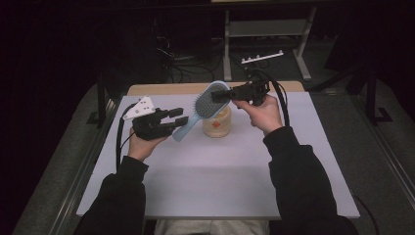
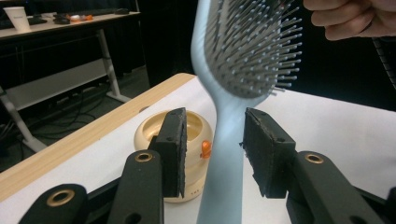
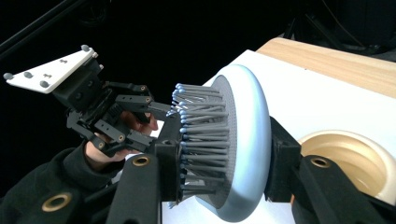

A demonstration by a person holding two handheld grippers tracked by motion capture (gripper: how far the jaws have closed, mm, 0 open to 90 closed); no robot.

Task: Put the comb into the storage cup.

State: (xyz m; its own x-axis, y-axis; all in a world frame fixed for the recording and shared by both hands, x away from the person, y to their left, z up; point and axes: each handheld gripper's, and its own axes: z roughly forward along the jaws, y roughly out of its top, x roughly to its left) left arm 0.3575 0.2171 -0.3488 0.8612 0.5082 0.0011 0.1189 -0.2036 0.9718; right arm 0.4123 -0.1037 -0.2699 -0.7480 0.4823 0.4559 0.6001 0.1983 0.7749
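While the hairbrush (image 1: 208,105) is held in the air above the cream pot (image 1: 217,123), a hand-over between the grippers seems meant, judging by the high view: the right gripper (image 1: 219,95) is clamped on its head, the left gripper (image 1: 182,117) set at its handle.

From the left gripper view, the pads (image 2: 173,149) are seen parted around the handle (image 2: 223,163) (contact uncertain).

From the right gripper view, bristles are squeezed against one pad (image 3: 169,165); the pot's (image 3: 348,161) far side is cut off.

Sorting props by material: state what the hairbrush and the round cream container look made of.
Hairbrush: likely moulded plastic, pale blue with a smooth satin sheen; thin grey bristles with rounded tips. Cream container: probably plastic, though glazed ceramic is possible; its rim looks smooth and faintly glossy.
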